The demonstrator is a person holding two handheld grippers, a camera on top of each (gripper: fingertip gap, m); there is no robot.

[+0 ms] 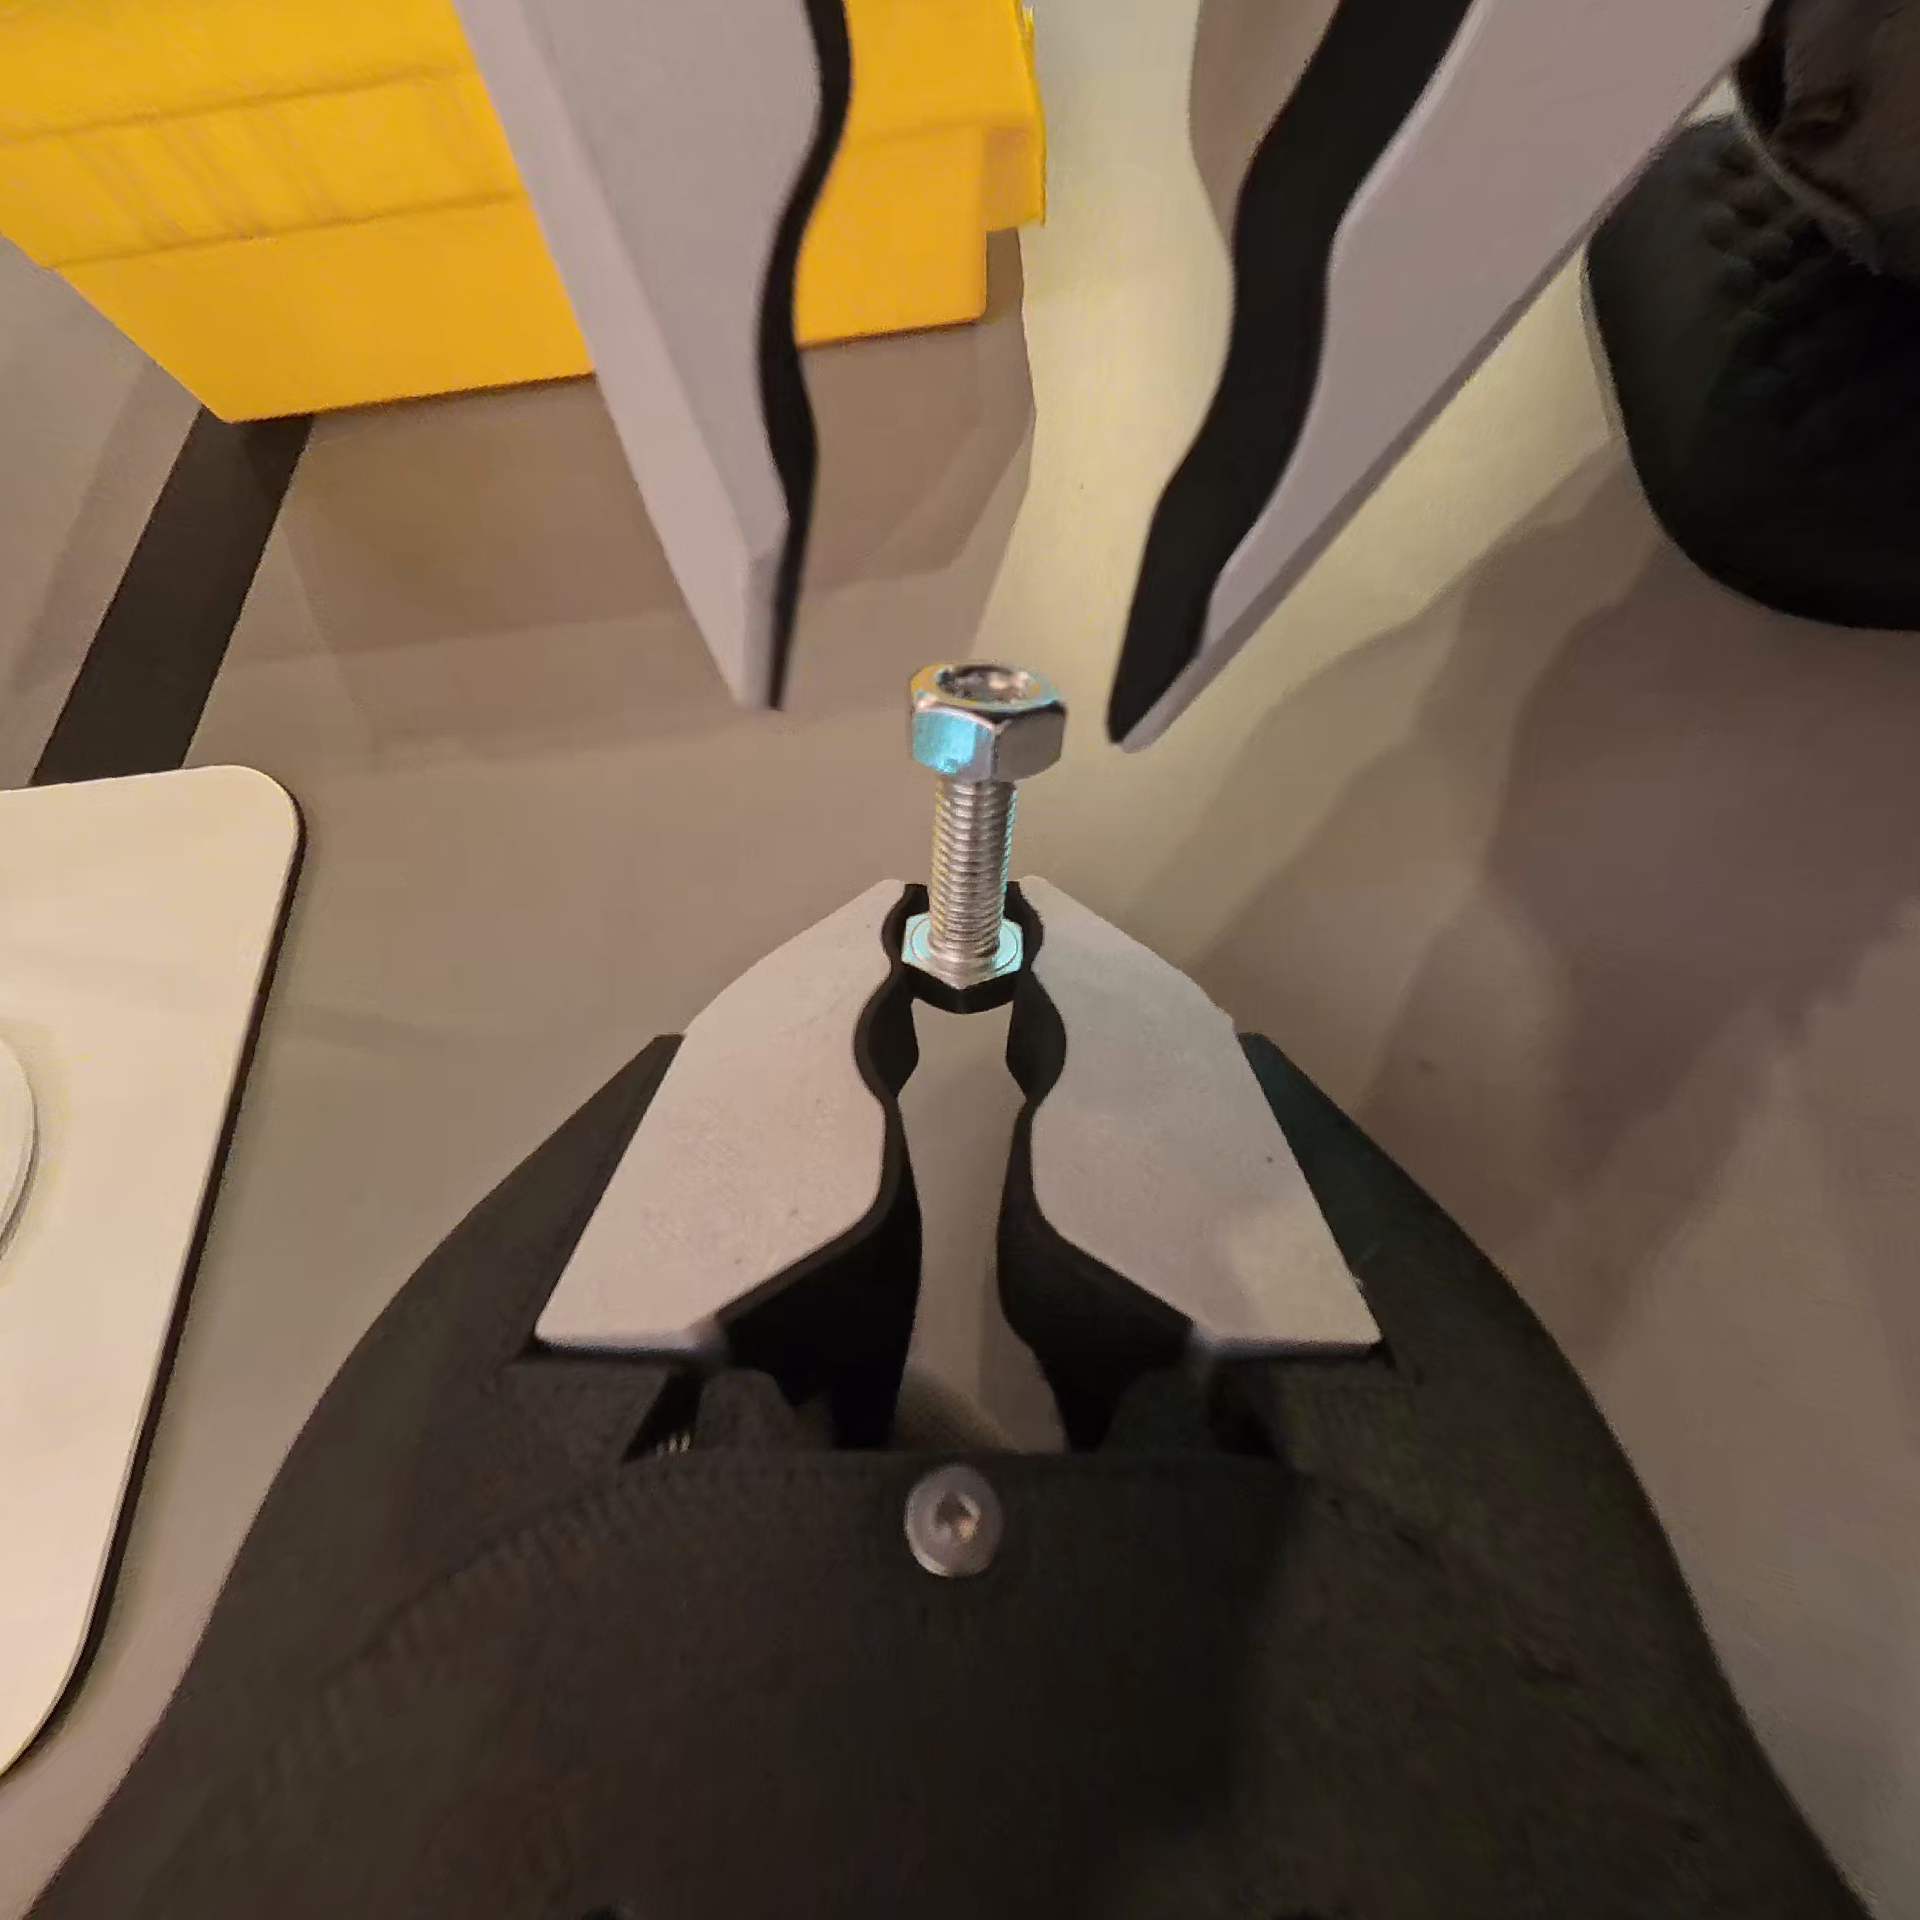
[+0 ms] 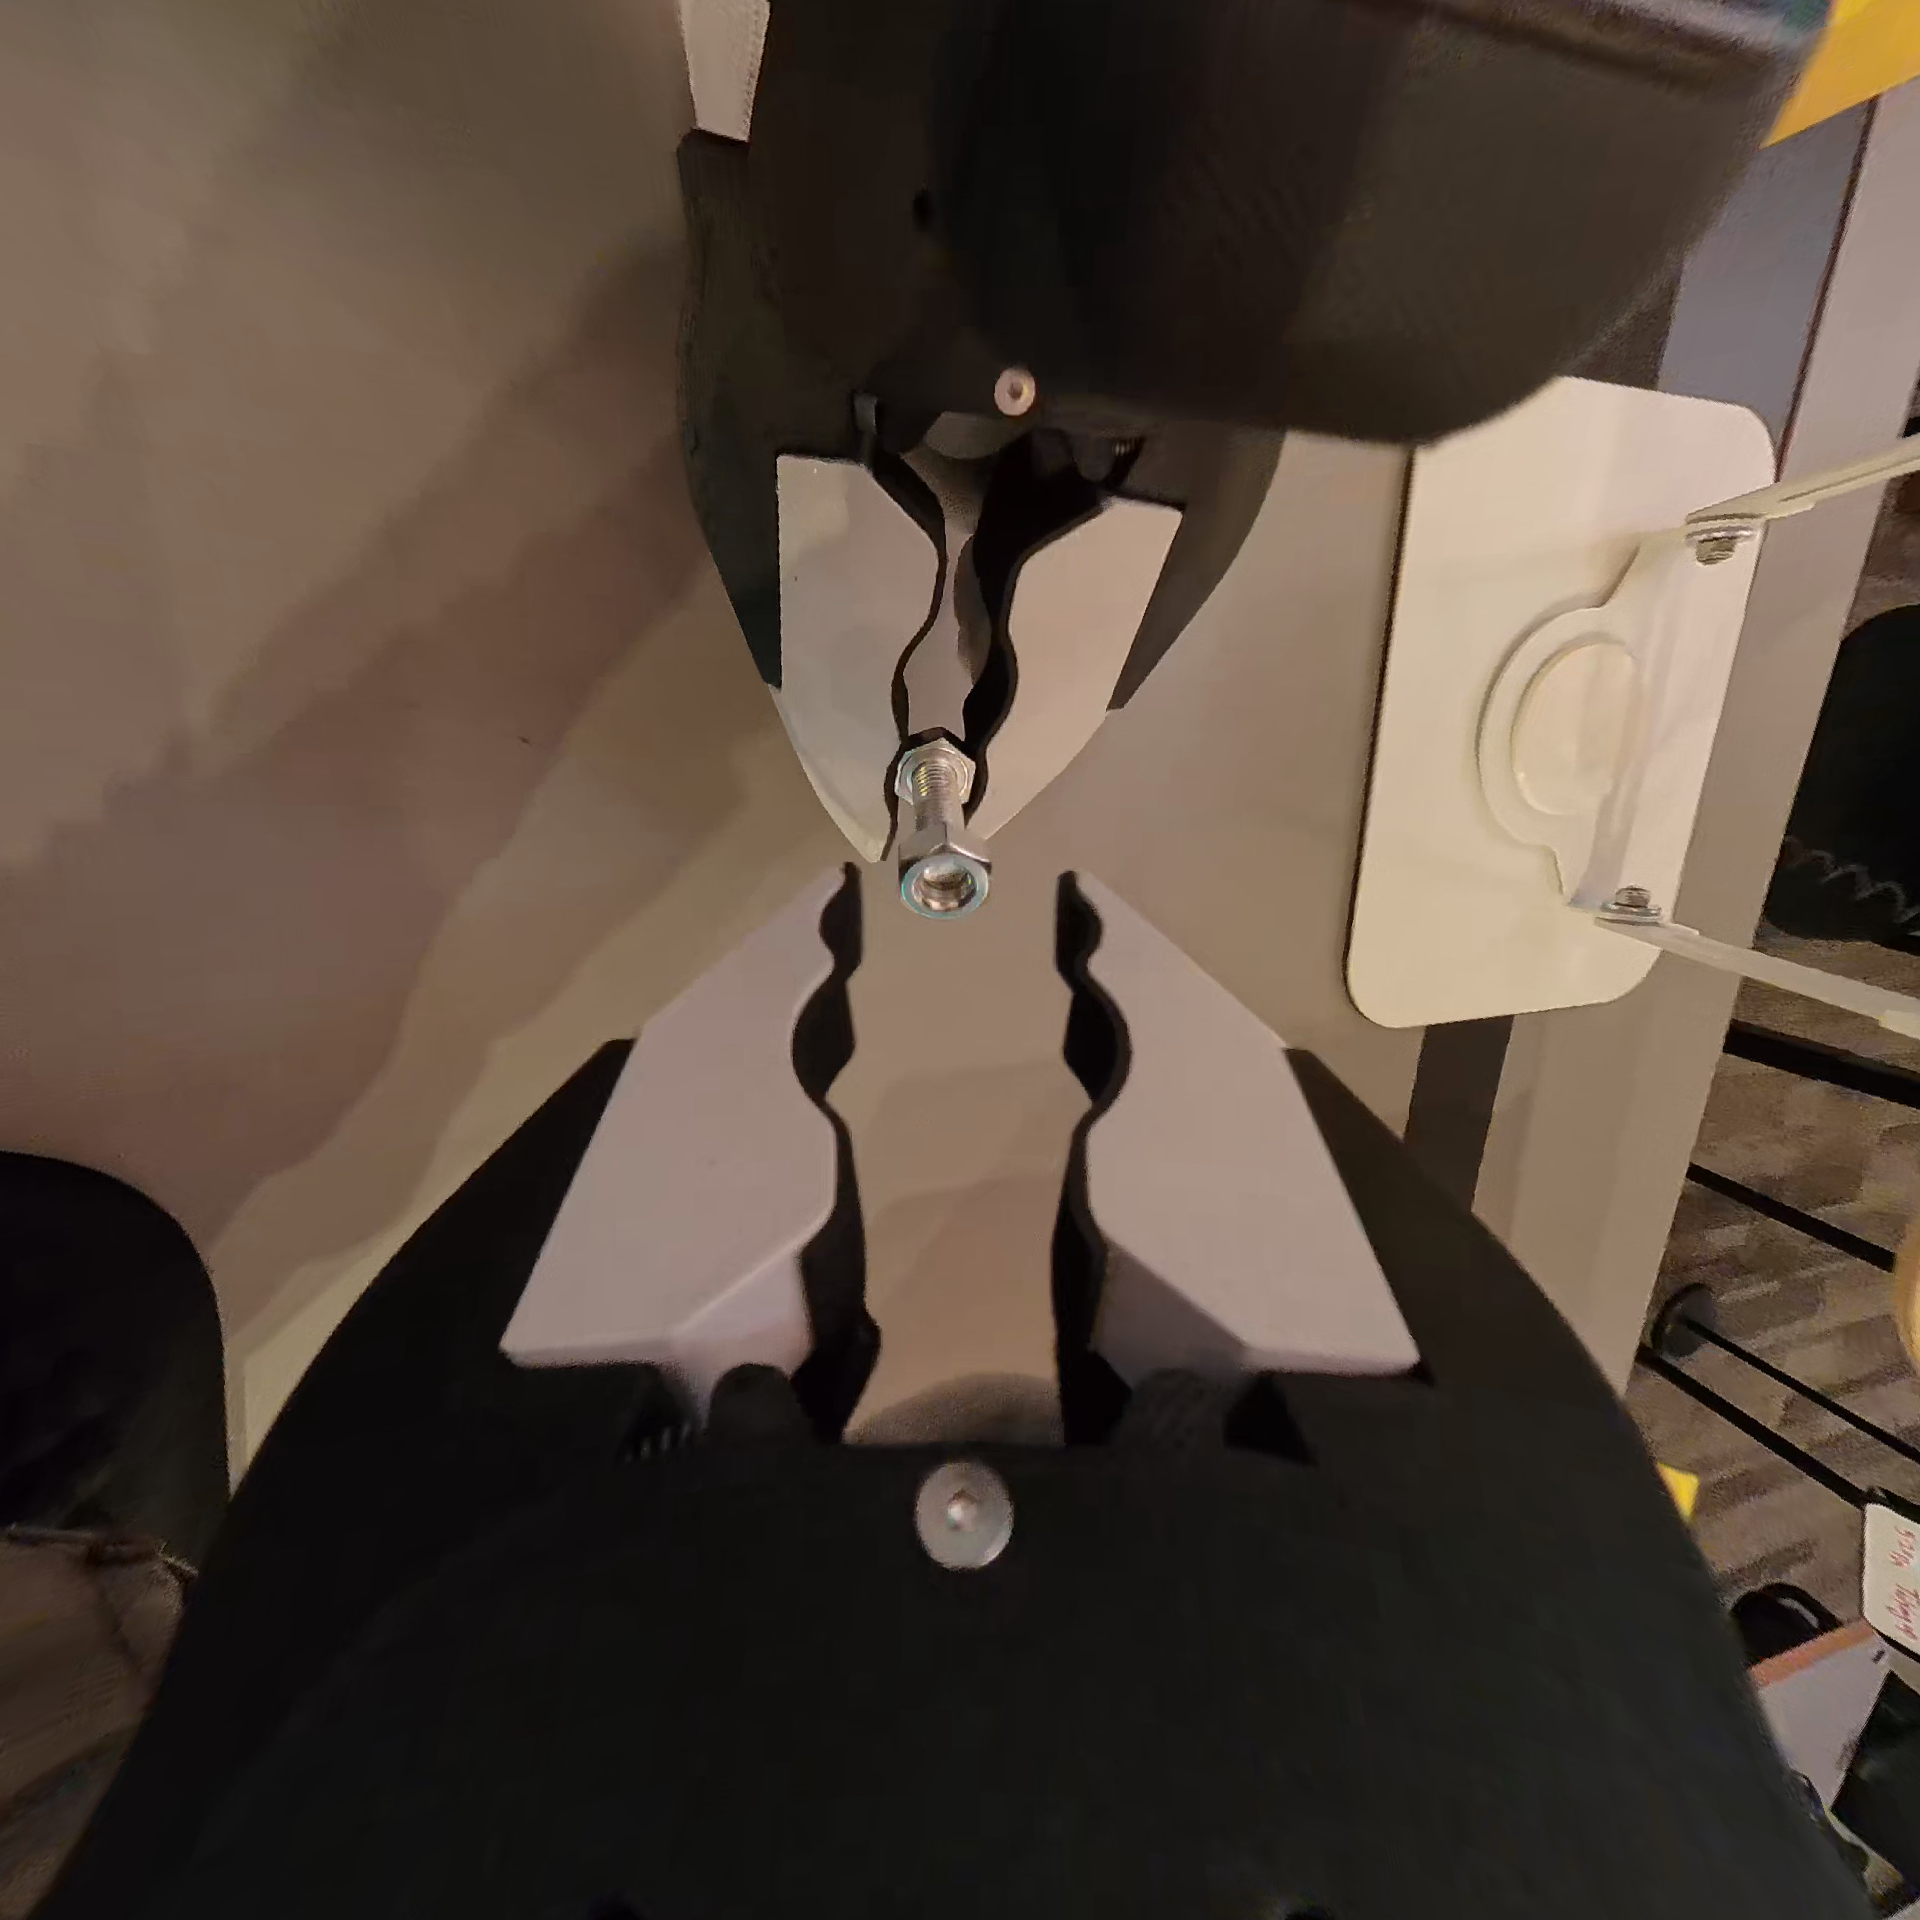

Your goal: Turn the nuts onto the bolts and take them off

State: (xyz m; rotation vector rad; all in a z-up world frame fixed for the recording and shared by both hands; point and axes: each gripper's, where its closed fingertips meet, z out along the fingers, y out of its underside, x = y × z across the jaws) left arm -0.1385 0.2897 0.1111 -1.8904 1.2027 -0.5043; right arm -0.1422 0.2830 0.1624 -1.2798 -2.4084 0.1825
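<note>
A silver bolt (image 1: 968,862) stands out from my left gripper (image 1: 958,904), which is shut on its hex head (image 1: 961,961). A hex nut (image 1: 987,727) sits at the free end of the thread. My right gripper (image 1: 943,717) comes in from the top, open, with a fingertip on each side of the nut and not touching it. In the right wrist view the nut (image 2: 943,883) faces me just ahead of my open right gripper (image 2: 958,878). Behind it the left gripper (image 2: 930,831) holds the bolt head (image 2: 932,774).
A yellow bin (image 1: 364,260) stands at the far left on the grey table (image 1: 520,623). A white board (image 1: 125,1039) lies at the left; it also shows in the right wrist view (image 2: 1455,779) with a clear bracket (image 2: 1579,707), near the table edge. A black object (image 1: 1766,364) is at the right.
</note>
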